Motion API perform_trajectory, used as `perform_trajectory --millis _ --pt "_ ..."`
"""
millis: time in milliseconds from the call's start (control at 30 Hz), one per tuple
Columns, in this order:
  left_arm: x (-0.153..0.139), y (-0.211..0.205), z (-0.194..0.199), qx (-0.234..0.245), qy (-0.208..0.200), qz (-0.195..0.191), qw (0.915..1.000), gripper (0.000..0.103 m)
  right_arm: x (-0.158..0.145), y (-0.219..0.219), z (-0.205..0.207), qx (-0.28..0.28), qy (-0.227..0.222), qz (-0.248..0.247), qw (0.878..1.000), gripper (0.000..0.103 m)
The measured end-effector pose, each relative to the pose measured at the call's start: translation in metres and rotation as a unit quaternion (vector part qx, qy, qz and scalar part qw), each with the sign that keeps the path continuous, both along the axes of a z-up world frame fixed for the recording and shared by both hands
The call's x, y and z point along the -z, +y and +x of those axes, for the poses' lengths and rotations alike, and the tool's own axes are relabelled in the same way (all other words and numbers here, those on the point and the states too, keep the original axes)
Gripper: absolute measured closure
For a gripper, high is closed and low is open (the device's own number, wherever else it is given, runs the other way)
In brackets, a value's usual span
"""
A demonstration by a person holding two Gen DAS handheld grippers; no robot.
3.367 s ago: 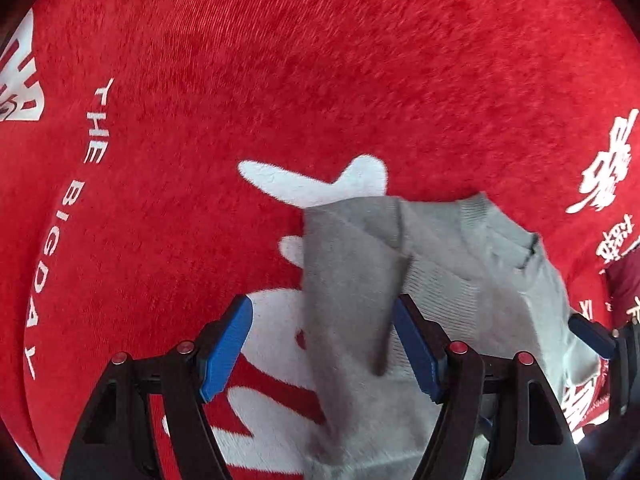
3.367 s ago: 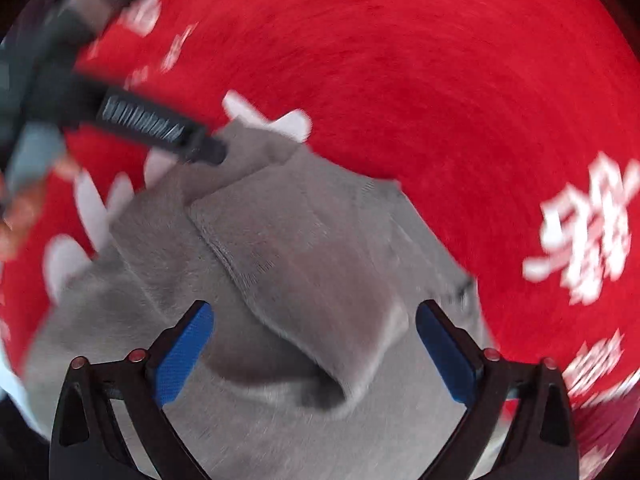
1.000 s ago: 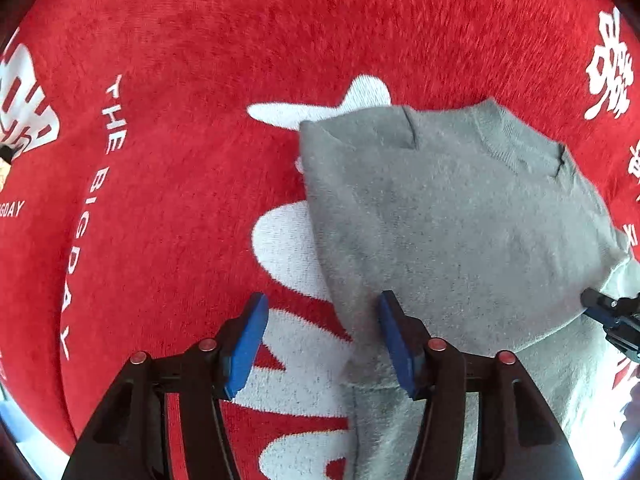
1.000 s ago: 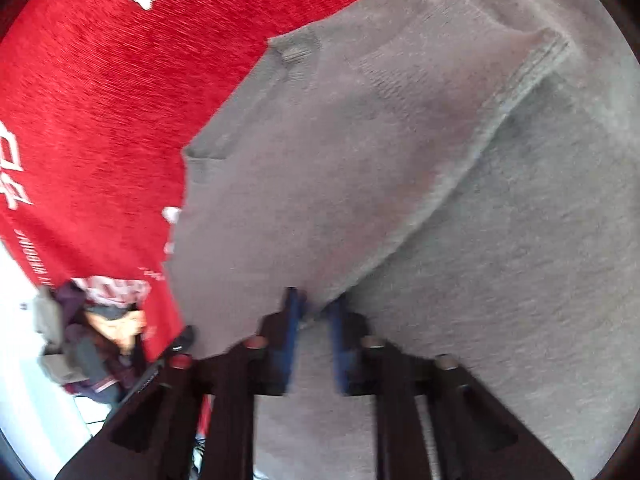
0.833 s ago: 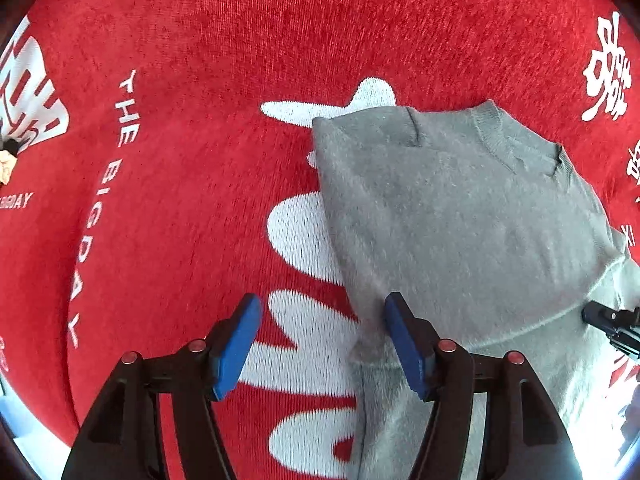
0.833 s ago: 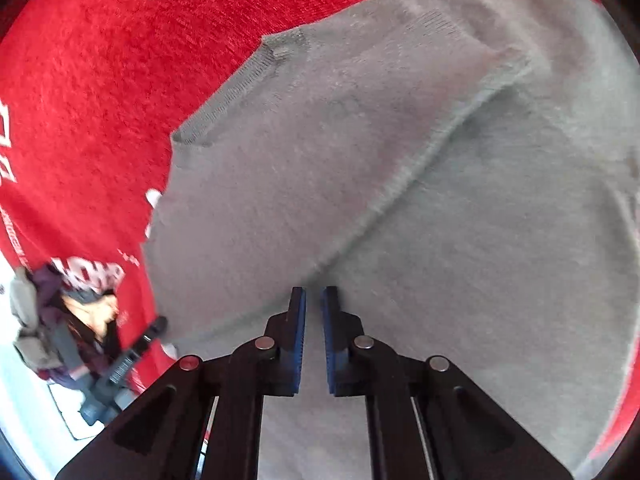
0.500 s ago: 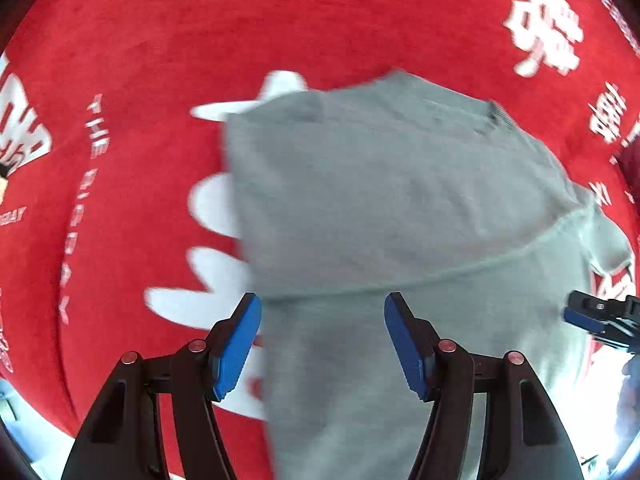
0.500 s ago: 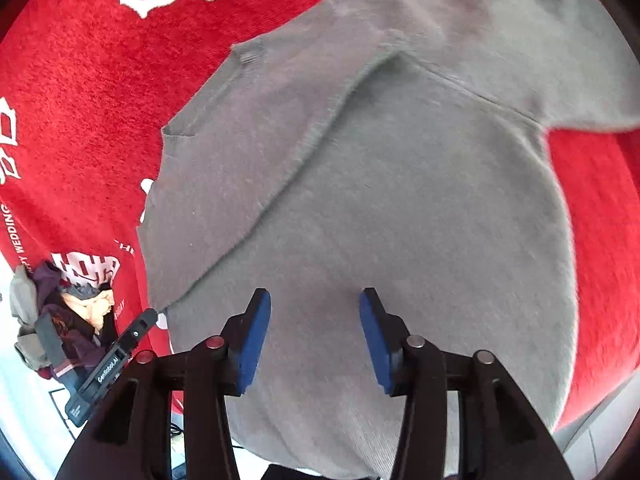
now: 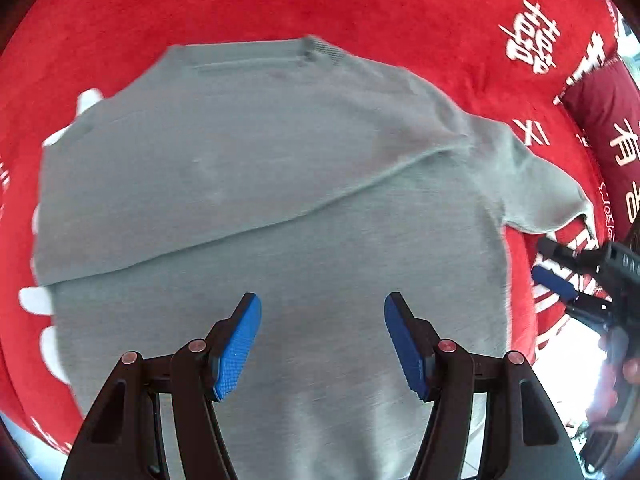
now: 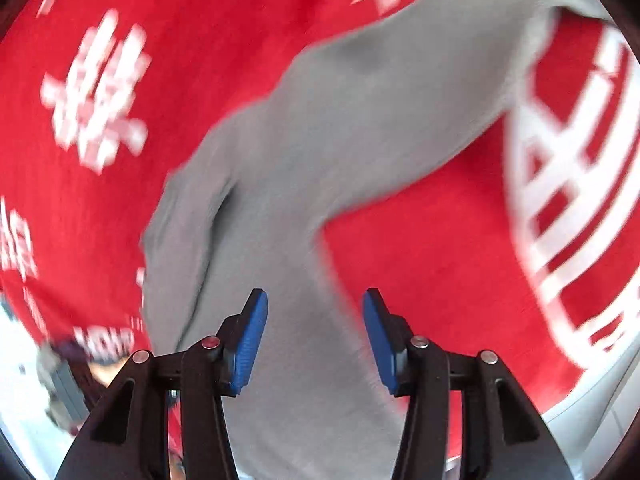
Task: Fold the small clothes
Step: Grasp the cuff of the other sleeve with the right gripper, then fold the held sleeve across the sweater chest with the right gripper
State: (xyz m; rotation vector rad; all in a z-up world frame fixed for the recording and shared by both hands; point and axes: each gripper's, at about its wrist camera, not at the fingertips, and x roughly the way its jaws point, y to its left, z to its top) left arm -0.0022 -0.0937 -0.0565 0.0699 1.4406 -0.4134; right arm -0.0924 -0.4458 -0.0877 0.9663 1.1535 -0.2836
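A small grey knit sweater (image 9: pixel 280 168) lies flat on a red cloth (image 9: pixel 240 4) with white lettering. One sleeve is folded across its chest as a diagonal edge; the other sleeve (image 9: pixel 540 188) sticks out to the right. My left gripper (image 9: pixel 322 344) is open and empty above the sweater's lower body. My right gripper (image 10: pixel 314 340) is open and empty over the side of the sweater (image 10: pixel 320 152) where the loose sleeve branches off. The right gripper also shows at the right edge of the left wrist view (image 9: pixel 560 276).
A dark red cushion (image 9: pixel 600 120) with white characters lies at the far right. The red cloth's edge and a pale floor (image 10: pixel 600 412) show at the lower right of the right wrist view. A blurred pile of things (image 10: pixel 68 364) sits at the lower left.
The right gripper let go of the folded sleeve, opened, and swung over to the other sleeve side. The left gripper moved from the sweater's left edge to over its lower body.
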Motion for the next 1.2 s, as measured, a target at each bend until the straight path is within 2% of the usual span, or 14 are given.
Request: perform_trajectory --millis 167,333,633,800,833,900,933,1067,1200 --pt "0.007 -0.049 -0.001 0.023 -0.003 0.011 0.9997 0.038 -0.003 -0.077 -0.021 0.083 -0.003 -0.020 0.996 0.050" --pt "0.011 -0.086 -0.004 0.036 0.000 0.019 0.9992 0.038 -0.004 -0.124 -0.028 0.135 -0.011 -0.022 0.991 0.049" --pt "0.007 -0.130 0.001 0.059 -0.023 0.033 0.9974 0.038 -0.002 -0.159 -0.011 0.194 -0.032 -0.019 0.980 0.049" --pt "0.008 -0.148 0.005 0.057 -0.027 0.035 0.9973 0.038 0.000 -0.171 -0.018 0.250 -0.058 -0.011 0.966 0.049" --pt "0.009 -0.150 0.005 0.056 -0.029 0.037 0.9974 0.038 0.000 -0.171 -0.019 0.253 -0.059 -0.007 0.966 0.052" --pt "0.010 -0.155 0.008 0.048 -0.031 0.037 0.9977 0.038 0.001 -0.173 -0.020 0.254 -0.057 -0.004 0.965 0.073" --pt "0.010 -0.156 0.009 0.043 -0.032 0.036 0.9979 0.038 0.003 -0.174 -0.022 0.255 -0.057 0.003 0.965 0.092" --pt "0.007 -0.160 0.013 0.034 -0.038 0.032 0.9982 0.038 0.013 -0.182 -0.032 0.264 -0.092 0.062 0.958 0.097" --pt "0.004 -0.158 0.016 0.026 -0.051 0.036 0.9977 0.038 0.014 -0.188 -0.032 0.257 -0.174 0.149 0.939 0.097"
